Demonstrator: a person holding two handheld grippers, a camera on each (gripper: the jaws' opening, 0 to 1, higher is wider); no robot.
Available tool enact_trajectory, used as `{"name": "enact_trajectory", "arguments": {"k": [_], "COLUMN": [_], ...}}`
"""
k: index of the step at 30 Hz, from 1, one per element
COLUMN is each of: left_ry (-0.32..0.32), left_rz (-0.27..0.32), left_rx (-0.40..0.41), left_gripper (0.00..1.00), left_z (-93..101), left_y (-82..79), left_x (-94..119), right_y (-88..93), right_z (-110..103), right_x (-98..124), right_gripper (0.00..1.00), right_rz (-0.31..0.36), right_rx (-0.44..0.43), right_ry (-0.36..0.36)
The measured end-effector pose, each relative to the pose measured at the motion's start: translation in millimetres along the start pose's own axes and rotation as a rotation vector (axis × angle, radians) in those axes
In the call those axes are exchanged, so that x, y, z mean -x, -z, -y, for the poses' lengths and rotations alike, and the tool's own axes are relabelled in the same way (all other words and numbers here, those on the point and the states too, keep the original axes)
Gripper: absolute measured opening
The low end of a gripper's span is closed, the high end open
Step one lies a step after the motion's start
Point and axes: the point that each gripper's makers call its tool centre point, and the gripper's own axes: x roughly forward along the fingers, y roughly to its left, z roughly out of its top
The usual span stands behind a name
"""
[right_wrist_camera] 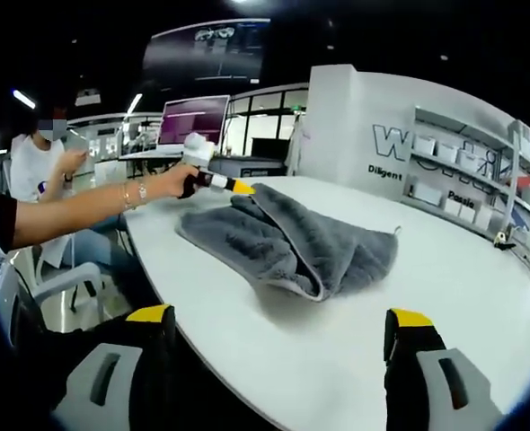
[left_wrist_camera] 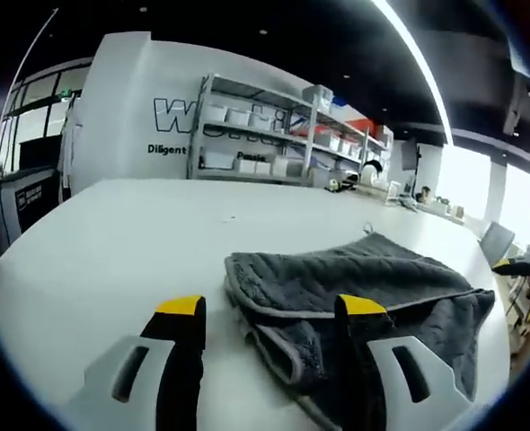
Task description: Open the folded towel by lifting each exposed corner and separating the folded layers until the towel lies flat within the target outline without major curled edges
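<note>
A grey towel (left_wrist_camera: 364, 283) lies folded and rumpled on the white table (left_wrist_camera: 112, 233). My left gripper (left_wrist_camera: 271, 310) is open just above the table, with a folded corner of the towel between its yellow-tipped jaws and the right jaw over the cloth. In the right gripper view the towel (right_wrist_camera: 292, 238) sits mid-table, its top layer folded over with a grey hem at the near edge. My right gripper (right_wrist_camera: 280, 316) is open, a short way from the towel's near edge, with nothing between its jaws. The left gripper (right_wrist_camera: 218, 183), held in a hand, touches the towel's far-left edge.
The person's bare arm (right_wrist_camera: 94, 211) reaches in from the left over the table edge. Another person (right_wrist_camera: 36, 162) sits beyond, near a white chair (right_wrist_camera: 63, 278). Shelves with bins (left_wrist_camera: 274, 135) stand behind the table. Small items (right_wrist_camera: 503, 238) lie at the far right.
</note>
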Motion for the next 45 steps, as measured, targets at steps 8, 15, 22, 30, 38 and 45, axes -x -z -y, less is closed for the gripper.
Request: {"name": "enact_trajectory", "arguments": {"k": [8,15,22,30,38,45], "left_ry": [0.016,0.013,0.048,0.023,0.038,0.141], "left_rz": [0.045,0.073,0.082,0.06,0.052,0.046], "left_rx": [0.114,0.149,0.149,0.136,0.131,0.151], "left_gripper": [0.38,0.2,0.05,0.03,0.02,0.03], "left_z": [-4.0,-4.6,3.3,2.0,12.0,49.3], "left_y": [-1.2,-3.4,-0.2,2.4,-1.1,-4.4], "left_x": [-11.9,-12.1,-11.7,-5.7,2.5,22.4], "right_y": [-1.1,-2.2,-0.4,1.9,1.9,3.1], "right_z": [-5.8,-6.0,-5.3,-3.7,-4.2,-4.5], "right_x": [1.8,2.7,2.1,0.9,0.7,1.2], "right_gripper": [0.98,0.98,0.98,0.98,0.98,0.98], "right_rz": [0.001,0.006,-0.001,-0.011,-0.013,-0.019], "right_rx": [0.019,0.02,0.016,0.018,0.018,0.019], "right_ry": [-0.019,-0.02,-0.018,-0.01,-0.01,-0.009]}}
